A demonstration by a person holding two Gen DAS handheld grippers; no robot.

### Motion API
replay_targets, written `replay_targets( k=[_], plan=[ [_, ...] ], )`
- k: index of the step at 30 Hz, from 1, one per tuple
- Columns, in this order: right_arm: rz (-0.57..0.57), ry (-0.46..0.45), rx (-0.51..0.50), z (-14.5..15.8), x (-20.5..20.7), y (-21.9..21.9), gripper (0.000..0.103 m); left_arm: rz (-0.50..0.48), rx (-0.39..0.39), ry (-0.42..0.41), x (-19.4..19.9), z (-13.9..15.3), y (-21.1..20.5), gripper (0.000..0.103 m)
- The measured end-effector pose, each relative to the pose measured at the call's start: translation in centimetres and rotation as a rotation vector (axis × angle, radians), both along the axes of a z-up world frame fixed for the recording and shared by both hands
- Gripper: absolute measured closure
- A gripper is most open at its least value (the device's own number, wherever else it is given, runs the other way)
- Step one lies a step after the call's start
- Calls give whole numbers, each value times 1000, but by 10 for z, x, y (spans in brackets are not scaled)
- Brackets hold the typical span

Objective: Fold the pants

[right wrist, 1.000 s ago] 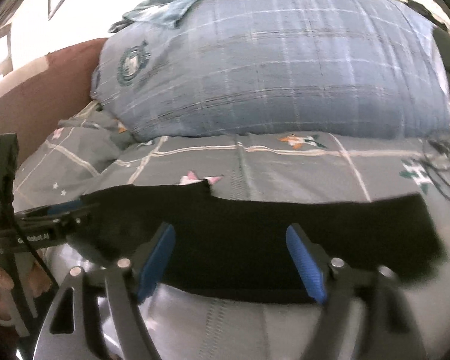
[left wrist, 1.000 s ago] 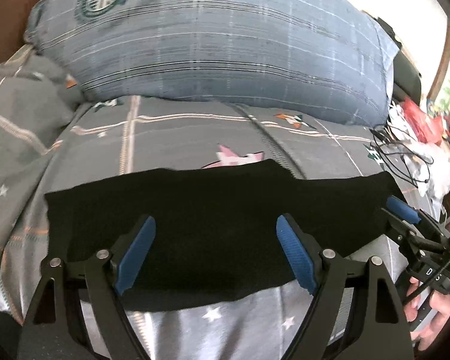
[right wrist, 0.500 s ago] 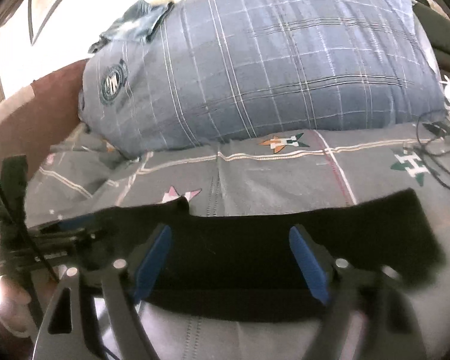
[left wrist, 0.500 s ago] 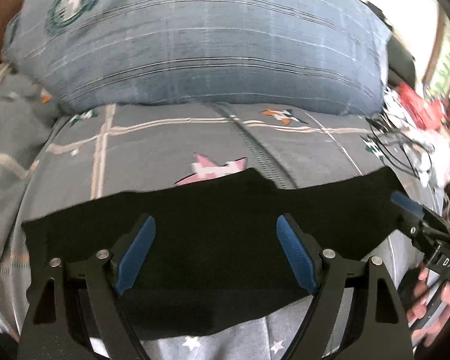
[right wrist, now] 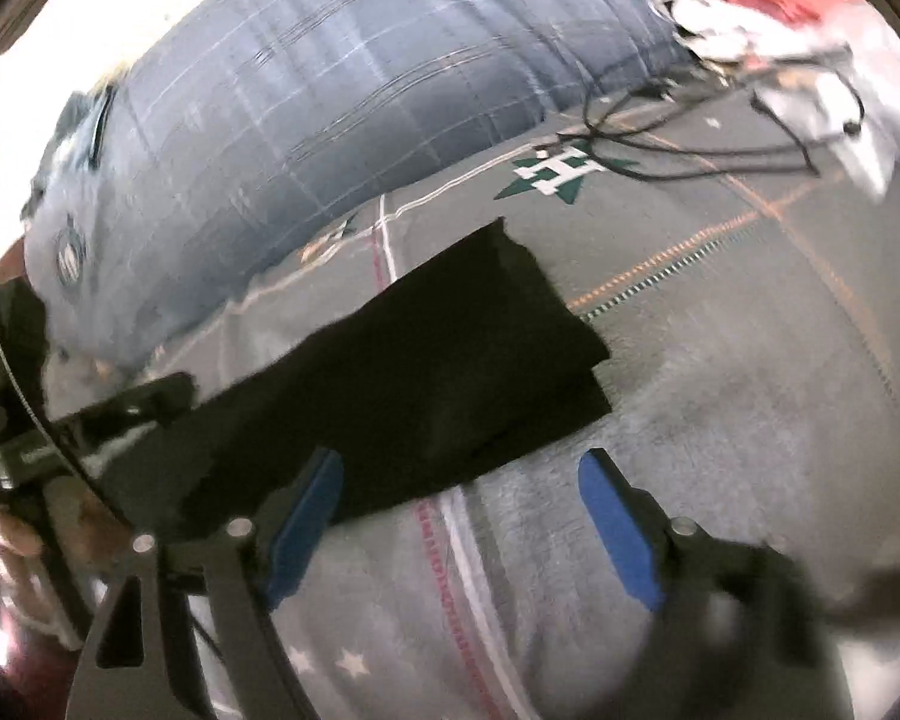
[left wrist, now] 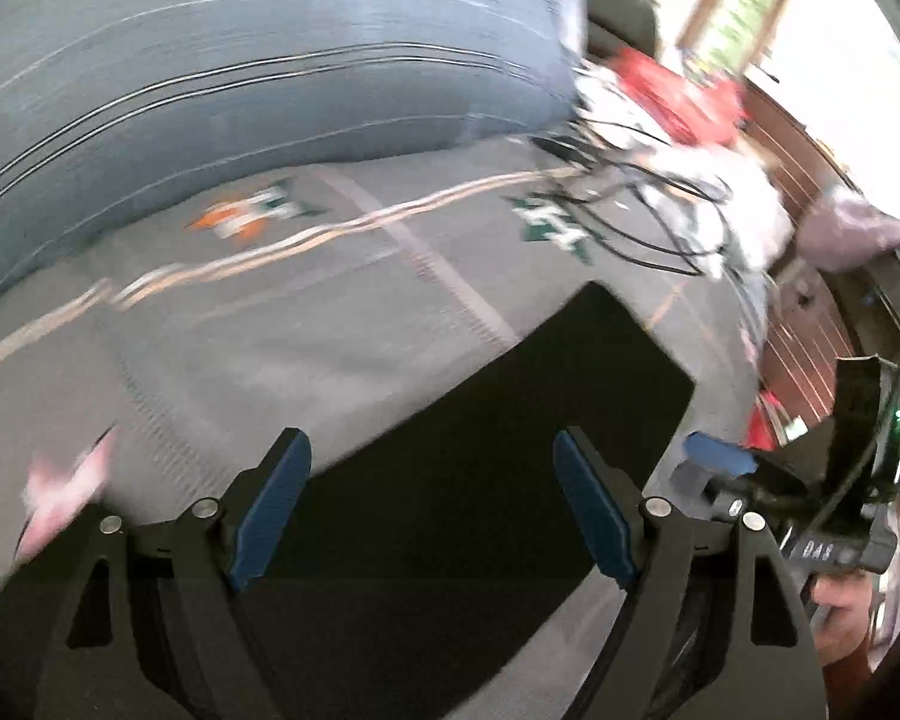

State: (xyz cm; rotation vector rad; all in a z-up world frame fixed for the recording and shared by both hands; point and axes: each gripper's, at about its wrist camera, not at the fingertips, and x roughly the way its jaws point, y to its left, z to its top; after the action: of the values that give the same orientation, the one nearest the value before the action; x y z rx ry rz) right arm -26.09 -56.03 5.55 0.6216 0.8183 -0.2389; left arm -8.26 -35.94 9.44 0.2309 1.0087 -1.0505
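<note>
The black pants (left wrist: 498,456) lie folded in a long strip on the grey bedspread (left wrist: 282,336). My left gripper (left wrist: 432,510) is open and empty, hovering over the strip near its right end. In the right wrist view the pants (right wrist: 438,366) run from lower left to upper right. My right gripper (right wrist: 468,522) is open and empty over the strip's near edge and the bedspread (right wrist: 750,372). The right gripper also shows in the left wrist view (left wrist: 720,462), at the strip's right end. The left gripper shows dimly at the left of the right wrist view (right wrist: 120,414). Both views are blurred.
A large blue plaid pillow (left wrist: 240,90) lies behind the pants, also in the right wrist view (right wrist: 330,120). Black cables (left wrist: 648,210), white items and something red (left wrist: 678,96) clutter the bed's far right. Wooden slats (left wrist: 810,348) stand beyond the bed's right edge.
Both cameras have swung quickly to the right and tilted. The pants' right end is now in front of both grippers. Both grippers stay open and the pants lie still.
</note>
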Motion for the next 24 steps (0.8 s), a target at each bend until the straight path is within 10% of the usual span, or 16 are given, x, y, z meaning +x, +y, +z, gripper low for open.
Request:
replay_targets(
  k=[16,19,20,24],
  plan=[
    [-66,-144,29,-20,10,-2,21,-417,24,162,2,-31,-142,20],
    [-94,-147,29,-23,13,-9,58,-493,29,97,-15,-31,-151,50],
    [-98,-150,55,-27,14,-14,95,-505,37,59,-19,-32,-153,70],
    [-111,-206,173,-34,12,-26,94,-519,12,95,-19,-30,-150,89]
  ],
)
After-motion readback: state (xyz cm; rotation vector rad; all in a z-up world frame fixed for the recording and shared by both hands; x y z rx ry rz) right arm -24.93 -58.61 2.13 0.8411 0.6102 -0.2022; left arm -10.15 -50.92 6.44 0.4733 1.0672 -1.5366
